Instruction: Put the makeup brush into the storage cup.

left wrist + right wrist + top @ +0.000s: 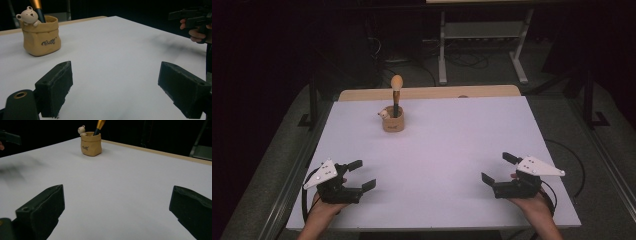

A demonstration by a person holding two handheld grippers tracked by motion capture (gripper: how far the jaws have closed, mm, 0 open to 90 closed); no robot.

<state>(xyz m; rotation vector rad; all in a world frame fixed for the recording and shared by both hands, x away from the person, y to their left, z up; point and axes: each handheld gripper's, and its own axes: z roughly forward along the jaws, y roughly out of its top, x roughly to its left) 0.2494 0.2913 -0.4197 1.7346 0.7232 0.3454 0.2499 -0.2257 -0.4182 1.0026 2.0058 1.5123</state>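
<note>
Far back on the white bench (432, 145), left of centre, stands a small tan pot (393, 121) shaped like a crumpled sack; a little bear figure (383, 114) leans over its rim on the left side, and a brush (396, 92) with a dark handle and a pale rounded top stands upright inside it; the lower end of the brush is hidden by the pot wall. From the left gripper view the pot (42, 35) sits at the upper left with dark lettering on its front, too small to read with certainty; the brush (37, 8) is cut off by the top edge, so only an orange band and dark handle show. From the right gripper view the pot (91, 143) is small and far off, and the brush (99, 127) is again cut off at the top.

Both grippers rest low at the near edge of the bench, well apart from the pot and from each other; the left gripper (362, 175) has its fingers spread wide with nothing between them, and the right gripper (498, 169) likewise stands wide and empty. Each hand is partly covered by its gripper body and grey plate; the forearms are cut off by the bottom edge. Beyond the bench the room is dark; a pale frame (482, 45) stands on the floor behind, other detail being hard to make out.
</note>
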